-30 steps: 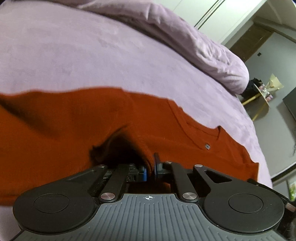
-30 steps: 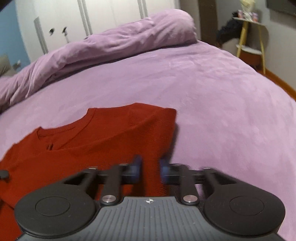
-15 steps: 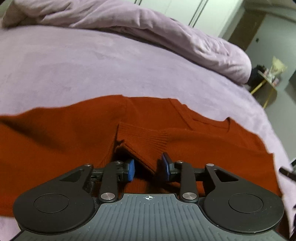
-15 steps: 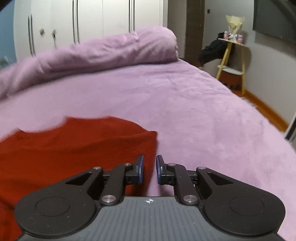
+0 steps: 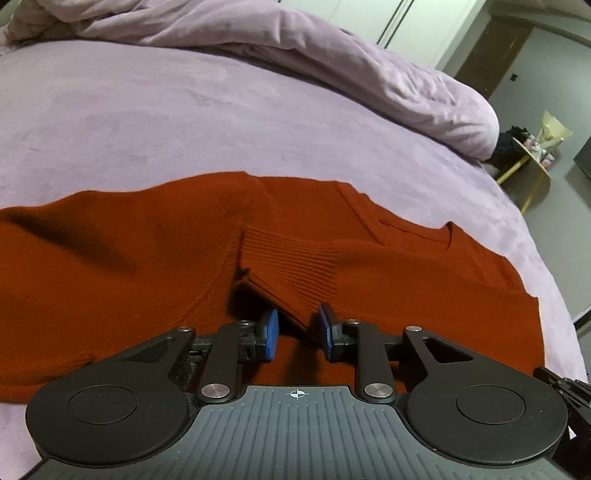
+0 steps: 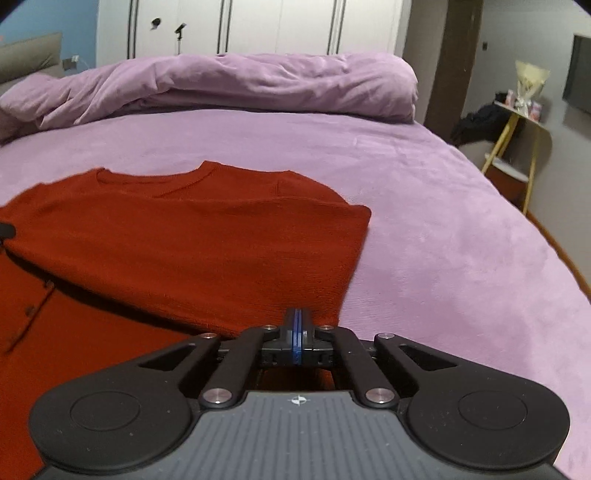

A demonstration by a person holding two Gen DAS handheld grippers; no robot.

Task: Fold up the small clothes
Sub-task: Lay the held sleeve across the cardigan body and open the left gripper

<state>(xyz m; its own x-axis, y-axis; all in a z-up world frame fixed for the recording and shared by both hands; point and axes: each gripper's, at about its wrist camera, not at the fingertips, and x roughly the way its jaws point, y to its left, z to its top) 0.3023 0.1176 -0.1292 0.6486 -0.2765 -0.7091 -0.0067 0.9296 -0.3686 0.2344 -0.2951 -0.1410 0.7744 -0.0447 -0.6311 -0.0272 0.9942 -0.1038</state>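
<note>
A rust-red knit sweater (image 5: 147,266) lies spread on the purple bed (image 5: 184,122). One sleeve is folded across its body, with the ribbed cuff (image 5: 291,269) ending just in front of my left gripper (image 5: 297,332). The left gripper is open, its blue pads either side of the cuff's edge, not clamped. In the right wrist view the sweater (image 6: 192,236) lies with its neckline away from me and a folded layer on top. My right gripper (image 6: 298,332) is shut at the sweater's near right edge; no cloth shows between its pads.
A rumpled purple duvet (image 6: 229,85) lies across the far side of the bed. A yellow-legged side table (image 6: 517,140) with small items stands right of the bed. White wardrobes (image 6: 277,26) line the far wall. The bed's right edge (image 6: 565,258) drops to the floor.
My left gripper let go of the sleeve cuff and opened; the cuff now lies on the sweater. My right gripper closed from open to shut and drew back along the sweater's right side.
</note>
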